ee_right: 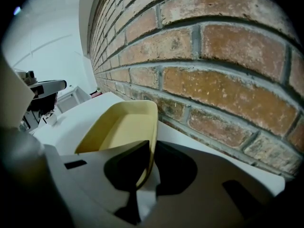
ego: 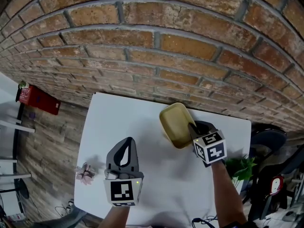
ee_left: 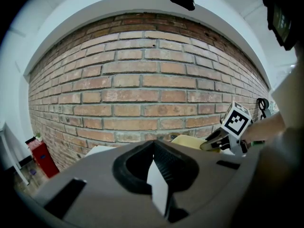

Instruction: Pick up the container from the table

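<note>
Yellow container [ego: 176, 124] sat at the far right of the white table [ego: 118, 122], close to the brick wall [ego: 156, 46], open side up and apparently tilted; I could not tell if its base was off the surface. Right gripper [ego: 192, 127] had the container's near side wall between its jaws, pinched together on it just below the rim, as the right gripper view confirmed. Left gripper [ego: 127, 142] hung over the near left of the table, well apart from the container, jaws pressed together on nothing. Judgement: a one-wall pinch on a shallow tray will probably let it swing or slip. Raise it slowly and straight up, keep the wrist angle fixed, stay clear of the wall behind, and re-seat the jaws deeper if the rim creeps.
</note>
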A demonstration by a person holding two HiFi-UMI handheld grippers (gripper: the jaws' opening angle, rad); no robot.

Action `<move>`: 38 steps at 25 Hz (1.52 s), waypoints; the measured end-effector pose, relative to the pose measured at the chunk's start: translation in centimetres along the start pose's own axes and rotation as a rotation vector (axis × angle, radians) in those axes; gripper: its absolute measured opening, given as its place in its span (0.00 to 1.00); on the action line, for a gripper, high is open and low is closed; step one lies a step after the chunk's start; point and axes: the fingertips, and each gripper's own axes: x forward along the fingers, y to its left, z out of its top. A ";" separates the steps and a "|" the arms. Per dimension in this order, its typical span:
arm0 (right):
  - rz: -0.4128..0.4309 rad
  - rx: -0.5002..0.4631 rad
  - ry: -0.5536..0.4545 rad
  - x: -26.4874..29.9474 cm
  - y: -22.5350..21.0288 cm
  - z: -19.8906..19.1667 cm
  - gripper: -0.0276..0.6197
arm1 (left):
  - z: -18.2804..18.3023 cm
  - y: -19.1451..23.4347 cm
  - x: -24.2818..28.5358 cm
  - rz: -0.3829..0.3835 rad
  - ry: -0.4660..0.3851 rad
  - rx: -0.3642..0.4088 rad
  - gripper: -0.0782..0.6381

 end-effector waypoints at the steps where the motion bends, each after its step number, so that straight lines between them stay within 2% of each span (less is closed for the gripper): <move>1: -0.002 0.001 0.000 0.0 0.0 0.0 0.10 | -0.1 -0.1 0.0 -0.003 0.003 0.001 0.12; 12: -0.018 0.006 -0.022 -0.9 0.1 0.3 0.06 | 0.2 -0.7 -0.5 -0.019 0.003 0.016 0.12; 17: -0.027 0.017 -0.038 -1.5 0.3 0.7 0.05 | 1.2 -0.7 -0.8 -0.012 -0.033 0.009 0.12; 26: -0.053 0.019 -0.084 -3.3 0.6 2.2 0.05 | 2.1 -1.3 -1.7 -0.029 -0.027 0.032 0.12; 38: -0.098 0.020 -0.146 -7.3 0.6 3.7 0.05 | 5.5 -1.8 -3.7 -0.024 -0.112 0.034 0.12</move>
